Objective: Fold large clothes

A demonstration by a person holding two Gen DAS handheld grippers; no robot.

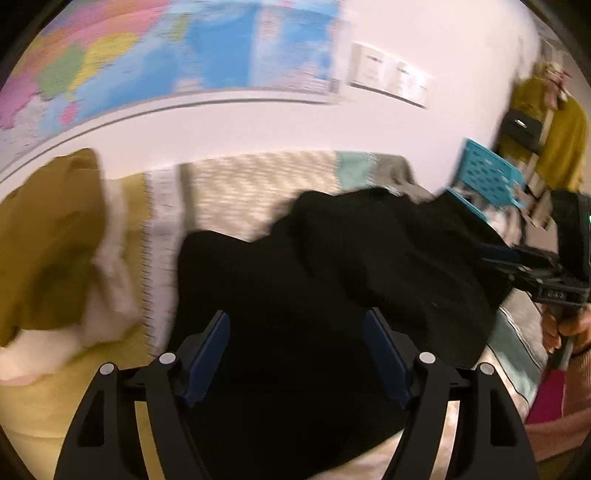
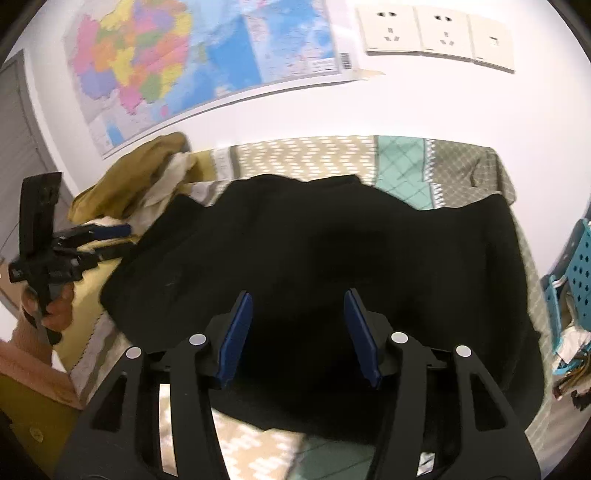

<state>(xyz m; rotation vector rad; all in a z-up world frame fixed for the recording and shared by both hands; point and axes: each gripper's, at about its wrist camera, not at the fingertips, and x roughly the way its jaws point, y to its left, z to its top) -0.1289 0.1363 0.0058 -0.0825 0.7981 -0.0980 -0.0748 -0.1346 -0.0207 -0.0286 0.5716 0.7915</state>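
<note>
A large black garment (image 1: 369, 258) (image 2: 332, 240) lies rumpled and partly doubled over on a bed with a patterned cover (image 1: 258, 184) (image 2: 303, 151). My left gripper (image 1: 295, 317) hovers over the garment's near left part, jaws open, blue pads apart with no cloth pinched between them. My right gripper (image 2: 298, 295) stands open over the garment's near middle, also holding nothing. Each gripper shows in the other's view: the right gripper (image 1: 495, 254) at the cloth's right edge, the left gripper (image 2: 110, 236) at its left edge.
An olive and white garment (image 1: 48, 240) (image 2: 129, 177) is heaped at the bed's far left. A teal plastic basket (image 1: 487, 173) (image 2: 580, 266) stands off the right side. A map (image 2: 166, 66) and wall sockets (image 2: 436, 33) are on the wall behind.
</note>
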